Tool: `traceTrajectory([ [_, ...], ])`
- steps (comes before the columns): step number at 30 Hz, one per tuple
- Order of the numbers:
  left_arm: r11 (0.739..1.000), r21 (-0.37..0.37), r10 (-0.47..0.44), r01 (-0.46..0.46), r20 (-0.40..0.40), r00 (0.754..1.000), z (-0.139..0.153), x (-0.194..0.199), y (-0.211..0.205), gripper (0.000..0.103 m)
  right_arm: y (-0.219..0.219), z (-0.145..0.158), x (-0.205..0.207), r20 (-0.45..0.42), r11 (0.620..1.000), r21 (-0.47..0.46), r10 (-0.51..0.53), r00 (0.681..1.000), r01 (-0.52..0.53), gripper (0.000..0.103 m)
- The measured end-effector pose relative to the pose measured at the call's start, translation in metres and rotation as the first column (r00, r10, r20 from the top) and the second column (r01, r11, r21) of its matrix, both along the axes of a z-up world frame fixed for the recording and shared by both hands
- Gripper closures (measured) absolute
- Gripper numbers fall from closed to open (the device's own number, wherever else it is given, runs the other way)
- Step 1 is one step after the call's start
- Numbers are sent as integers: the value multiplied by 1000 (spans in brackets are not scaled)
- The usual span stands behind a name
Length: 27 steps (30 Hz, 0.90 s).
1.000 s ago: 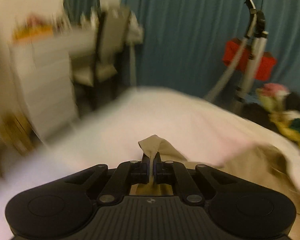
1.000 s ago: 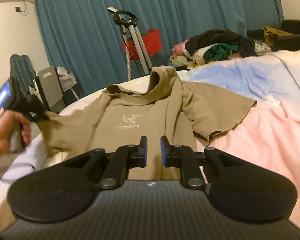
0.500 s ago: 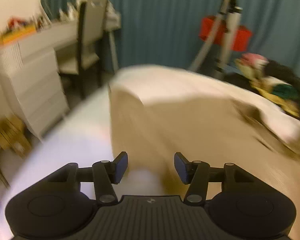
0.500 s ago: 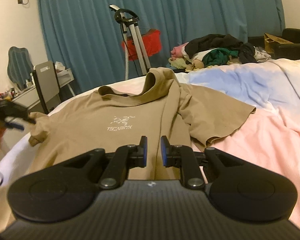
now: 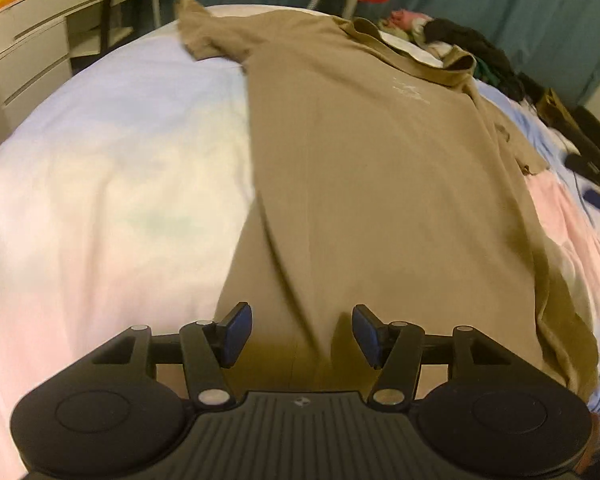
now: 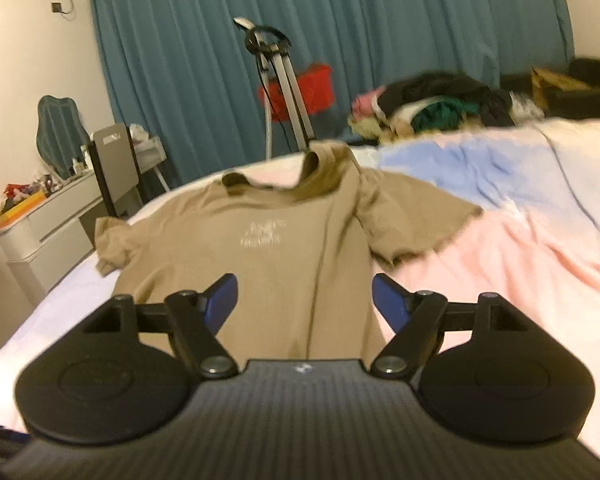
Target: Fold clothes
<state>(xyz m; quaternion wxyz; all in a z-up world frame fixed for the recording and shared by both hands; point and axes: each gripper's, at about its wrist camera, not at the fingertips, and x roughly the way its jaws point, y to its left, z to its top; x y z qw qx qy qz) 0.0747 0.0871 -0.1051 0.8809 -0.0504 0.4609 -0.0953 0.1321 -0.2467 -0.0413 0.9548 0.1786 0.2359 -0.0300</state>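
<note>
Tan t-shirt (image 5: 380,168) flat on bed (image 5: 112,152); grippers empty.

Black ribbed left claw (image 5: 299,334), blue pads (image 5: 236,334), silver screws.

Count, both wrist views.

Garments laid flat: one tan short-sleeved T-shirt with a pale chest logo (image 6: 288,248), on one pastel pink, blue and white bedspread (image 6: 500,248).

Sleeves showing on it: two.

Black two-finger grippers with blue pads: two, the left gripper (image 5: 300,334) and the right gripper (image 6: 304,300).

Heaps of unsorted mixed-colour clothing beyond the bed: one (image 6: 432,104).

Red bins by the teal curtain: one (image 6: 312,86).

White drawer units: one (image 6: 48,232).

Grey-backed chairs: one (image 6: 114,164).

Metal upright stands: one (image 6: 280,76).
</note>
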Motion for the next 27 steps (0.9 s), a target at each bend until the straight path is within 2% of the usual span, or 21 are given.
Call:
traceTrajectory([
  [3,1000,-19,12,-12,9,1000,0,-13,10,53,-15,5,-26,-83,995,96,-22,996,30,28],
  [5,999,-32,21,-20,14,1000,-1,-21,16,66,-24,-3,-44,-168,980,171,-70,983,99,27],
  [6,999,-39,25,-24,17,1000,-1,-25,20,87,-26,-9,-51,-207,973,193,-88,974,129,27],
  [7,996,-77,44,-43,12,999,1,-26,27,101,-28,-14,-58,-247,964,211,-105,963,159,26],
  [8,990,-123,67,-66,4,998,3,-27,36,101,-24,-16,-62,-263,964,211,-102,959,161,26],
  [11,950,-269,167,-158,11,986,18,-27,80,102,-10,-18,-72,-301,967,204,-88,950,154,26],
  [13,939,-251,252,-233,44,967,29,-33,107,102,1,-16,-78,-307,973,185,-77,949,139,27],
  [15,936,-162,326,-313,62,943,31,-37,125,103,13,-10,-83,-292,982,147,-70,954,117,27],
  [18,929,-89,362,-358,34,931,25,-38,133,103,29,-3,-85,-269,990,108,-54,962,86,27],
  [20,933,-123,341,-339,-4,940,23,-39,132,99,38,8,-85,-241,996,55,-50,969,65,27],
  [21,938,-126,325,-323,-5,946,26,-35,127,91,40,13,-85,-222,998,38,-45,974,55,27],
  [23,953,-89,295,-290,45,954,37,-36,111,78,44,23,-84,-183,999,7,-36,982,37,27],
  [25,967,-35,257,-254,115,960,51,-46,91,52,44,31,-76,-157,1000,24,-11,988,15,27],
  [27,977,-31,215,-213,170,962,62,-48,73,40,41,36,-59,-149,999,50,23,989,-16,29],
])
